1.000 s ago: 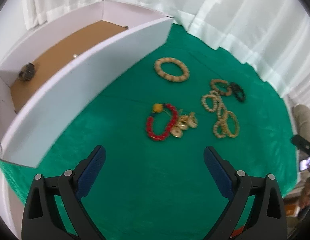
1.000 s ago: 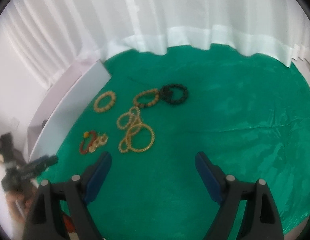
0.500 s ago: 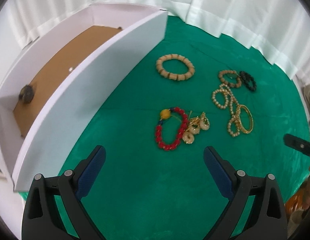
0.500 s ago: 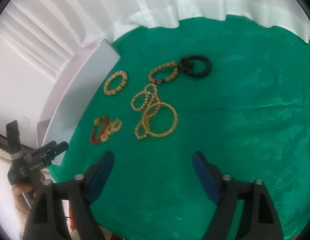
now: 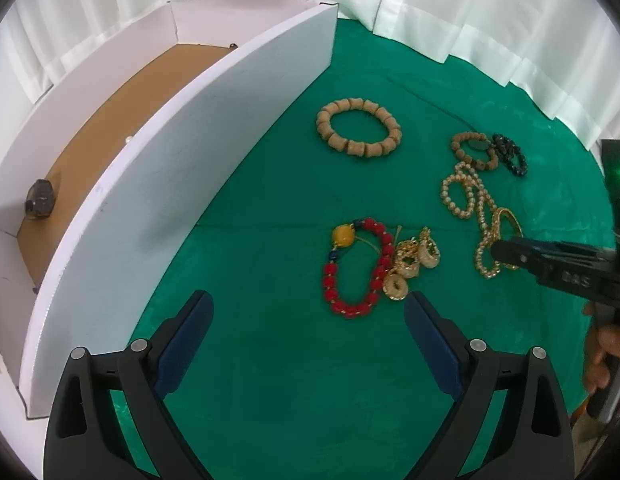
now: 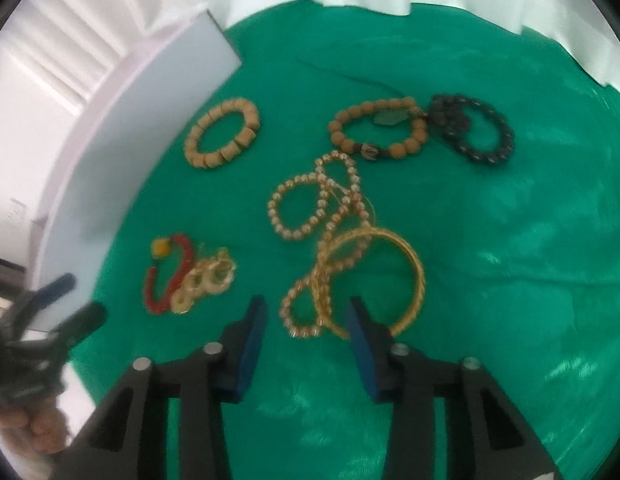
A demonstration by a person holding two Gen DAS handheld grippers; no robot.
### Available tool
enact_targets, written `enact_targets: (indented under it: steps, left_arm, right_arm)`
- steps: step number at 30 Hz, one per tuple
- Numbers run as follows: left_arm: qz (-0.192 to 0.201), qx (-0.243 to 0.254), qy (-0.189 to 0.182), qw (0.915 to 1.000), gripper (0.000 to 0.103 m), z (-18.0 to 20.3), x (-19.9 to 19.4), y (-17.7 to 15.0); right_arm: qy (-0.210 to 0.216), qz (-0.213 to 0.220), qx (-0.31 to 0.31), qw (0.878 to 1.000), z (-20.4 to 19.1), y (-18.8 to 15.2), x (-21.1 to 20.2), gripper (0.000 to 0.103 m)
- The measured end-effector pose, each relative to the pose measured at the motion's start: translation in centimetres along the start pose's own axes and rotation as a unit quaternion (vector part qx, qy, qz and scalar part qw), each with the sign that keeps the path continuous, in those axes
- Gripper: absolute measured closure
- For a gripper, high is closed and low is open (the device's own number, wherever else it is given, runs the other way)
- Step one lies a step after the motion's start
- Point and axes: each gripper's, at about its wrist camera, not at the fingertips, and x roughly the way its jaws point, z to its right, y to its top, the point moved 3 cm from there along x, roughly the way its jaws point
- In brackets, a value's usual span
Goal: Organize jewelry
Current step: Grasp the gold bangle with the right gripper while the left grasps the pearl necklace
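Gold bangle [image 6: 406, 276] lies w/ pearl chain [image 6: 322, 216] at 12 o'clock; our right tongs [image 6: 308, 316], just narrowing, pinch nothing. We straddle bangle only. Left tongs [image 5: 308, 324] spread.

Black hand-held gripper [image 5: 308, 322] frames, blue pads [image 5: 428, 346], silver screws.

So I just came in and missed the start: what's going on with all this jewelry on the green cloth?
A person holds a gripper in each hand, sorting jewelry. The right gripper has come down over the gold bangle and pearl strand, its jaws closing around them but not yet gripping. The left gripper hovers open near the red bead bracelet. The white box holds only a dark watch-like piece.
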Motion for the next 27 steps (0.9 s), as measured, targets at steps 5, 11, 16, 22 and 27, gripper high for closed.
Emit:
enact_targets:
  steps: [5, 11, 16, 22, 27]
  left_arm:
    - [-0.003, 0.015, -0.003, 0.9999, 0.007, 0.4, 0.3, -0.4]
    - [0.001, 0.056, -0.009, 0.9984, 0.007, 3.4, 0.8, 0.0]
    - [0.007, 0.104, -0.017, 0.9944, 0.007, 8.4, 1.8, 1.4]
    - [0.014, 0.114, -0.026, 0.9931, 0.007, 14.3, 4.4, 6.2]
    - [0.009, 0.116, -0.023, 0.9929, 0.006, 17.8, 7.0, 8.9]
  right_arm:
    - [-0.003, -0.001, 0.0, 1.0, 0.7, 0.2, 0.5, 0.097]
    - [0.018, 0.035, 0.025, 0.999, 3.2, 0.0, -2.8, 0.097]
    - [0.017, 0.052, 0.046, 0.997, 6.4, -0.8, -5.0, 0.097]
    - [0.031, 0.059, 0.057, 0.996, 7.9, -2.5, -6.1, 0.097]
    - [0.044, 0.065, 0.055, 0.995, 7.7, -3.3, -6.8, 0.097]
